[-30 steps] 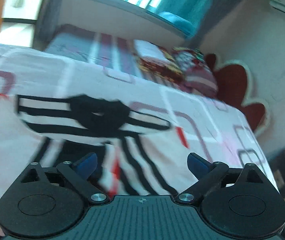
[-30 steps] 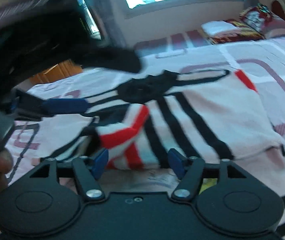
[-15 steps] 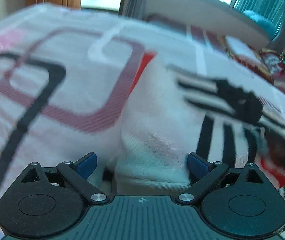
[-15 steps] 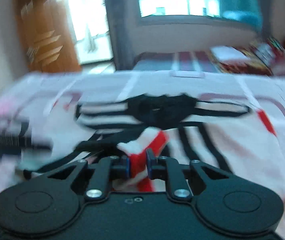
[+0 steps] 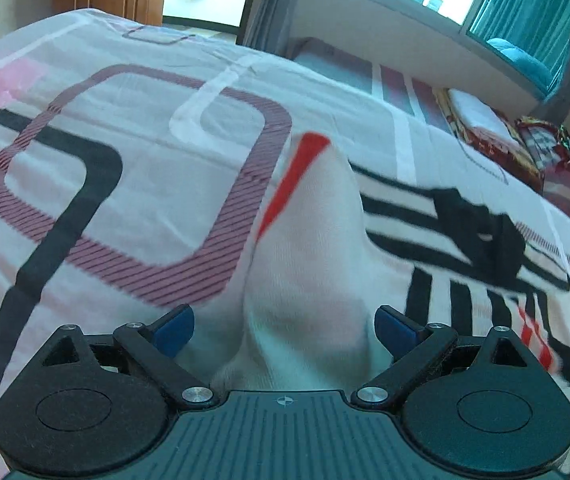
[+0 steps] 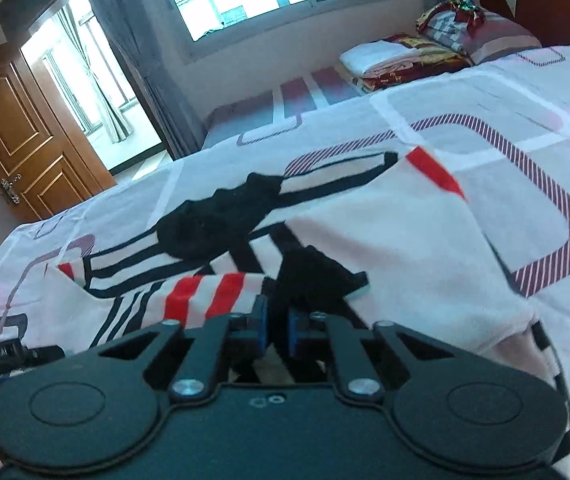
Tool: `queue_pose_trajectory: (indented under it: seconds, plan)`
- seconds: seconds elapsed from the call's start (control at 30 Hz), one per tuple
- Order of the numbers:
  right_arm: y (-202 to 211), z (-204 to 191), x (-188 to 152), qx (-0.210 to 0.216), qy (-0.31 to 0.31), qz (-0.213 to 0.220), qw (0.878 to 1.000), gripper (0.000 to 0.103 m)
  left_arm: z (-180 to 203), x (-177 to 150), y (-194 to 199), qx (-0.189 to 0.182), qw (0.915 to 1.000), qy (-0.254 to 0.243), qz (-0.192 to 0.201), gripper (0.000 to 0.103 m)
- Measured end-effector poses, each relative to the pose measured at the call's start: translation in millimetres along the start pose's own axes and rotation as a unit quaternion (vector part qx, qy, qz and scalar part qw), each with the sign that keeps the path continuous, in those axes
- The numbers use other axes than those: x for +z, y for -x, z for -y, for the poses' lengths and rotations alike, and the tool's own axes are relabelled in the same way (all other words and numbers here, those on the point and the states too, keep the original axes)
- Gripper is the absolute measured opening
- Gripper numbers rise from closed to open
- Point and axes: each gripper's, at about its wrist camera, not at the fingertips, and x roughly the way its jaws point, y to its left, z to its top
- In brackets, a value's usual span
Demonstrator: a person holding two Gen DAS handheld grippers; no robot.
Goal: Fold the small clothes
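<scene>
A small white top (image 6: pixel 385 248) with black stripes, red marks and a black collar (image 6: pixel 213 228) lies spread on the bed. My right gripper (image 6: pixel 277 320) is shut, pinching the folded-in sleeve where its black cuff (image 6: pixel 317 276) meets the red-striped part (image 6: pixel 205 292). In the left wrist view the top's white side edge (image 5: pixel 313 240) rises as a ridge. My left gripper (image 5: pixel 283 320) is open and low over the bed, and that ridge runs between its blue fingertips (image 5: pixel 175 322) without either pad pressing on it.
The patterned bedsheet (image 5: pixel 85 160) spreads out to the left of the top. Folded bedding and pillows (image 6: pixel 405 56) sit at the bed's far end by a red headboard (image 6: pixel 545 4). A wooden door (image 6: pixel 17 140) and a window lie beyond.
My right gripper closed on the red-striped sleeve and drew it across the top. My left gripper swung from the top's middle to its white side edge and dropped lower, still open.
</scene>
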Motion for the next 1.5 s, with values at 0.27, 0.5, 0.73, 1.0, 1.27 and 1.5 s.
queue_pose_trajectory:
  seconds: [0.27, 0.5, 0.73, 1.0, 1.27, 1.5]
  plan:
    - [17.4, 26.2, 0.3, -0.042, 0.018, 0.008, 0.999, 0.007, 7.7, 20.2, -34.2, 0.023, 0.9997, -0.002, -0.003, 0.096]
    - [9.9, 47.3, 3.4, -0.016, -0.042, -0.004, 0.999, 0.048, 2.7, 49.7, -52.3, 0.01, 0.9994, 0.033, -0.001, 0.096]
    - [1.0, 43.7, -1.6, -0.024, -0.021, -0.005, 0.999, 0.007, 2.8, 63.5, -62.5, 0.014, 0.999, 0.036, 0.023, 0.043]
    - [-3.5, 46.3, -5.5, -0.091, 0.02, 0.004, 0.996, 0.007, 13.8, 67.0, -58.7, 0.044, 0.9984, 0.011, 0.033, 0.043]
    - [30.4, 41.9, 3.2, -0.096, 0.017, 0.053, 0.994, 0.028, 15.9, 5.9, 27.7, -0.005, 0.9967, -0.062, 0.053, 0.043]
    - [23.4, 18.6, 6.9, -0.038, 0.042, 0.034, 0.998, 0.028, 13.0, -59.3, 41.4, 0.014, 0.9935, -0.111, 0.024, 0.044]
